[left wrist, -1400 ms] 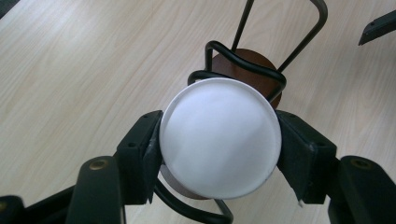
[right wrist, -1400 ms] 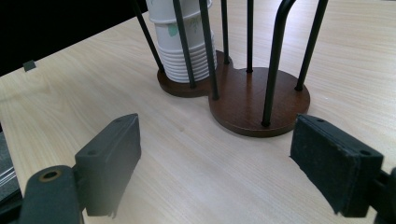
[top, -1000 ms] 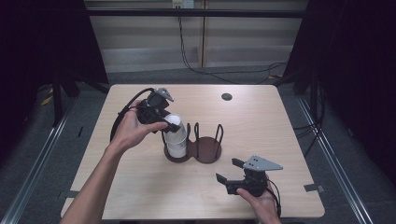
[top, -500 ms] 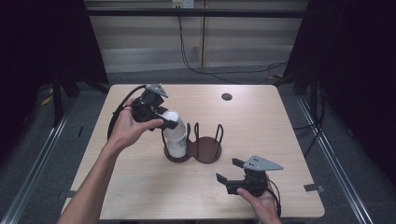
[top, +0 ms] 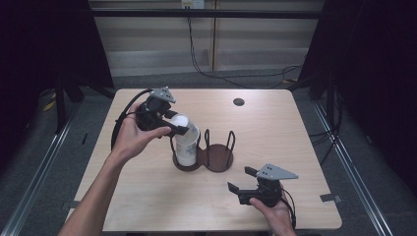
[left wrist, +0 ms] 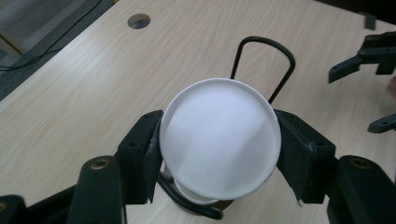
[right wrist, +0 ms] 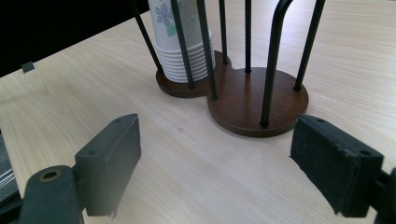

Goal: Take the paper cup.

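Cup (left wrist: 219,140), white-bottomed and unlabelled, sits gripped in left tongs (left wrist: 219,154); right tongs (right wrist: 233,163) gape open.

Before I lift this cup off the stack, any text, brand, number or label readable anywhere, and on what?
None readable. The paper cup stack carries only a blue and green flower print, no words. The top cup, in the left gripper, shows a plain white bottom. The wooden cup holder, table and right gripper are unmarked.

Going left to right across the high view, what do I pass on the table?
left gripper shut on the top paper cup → stack of cups → empty half of the cup rack → right gripper, open.
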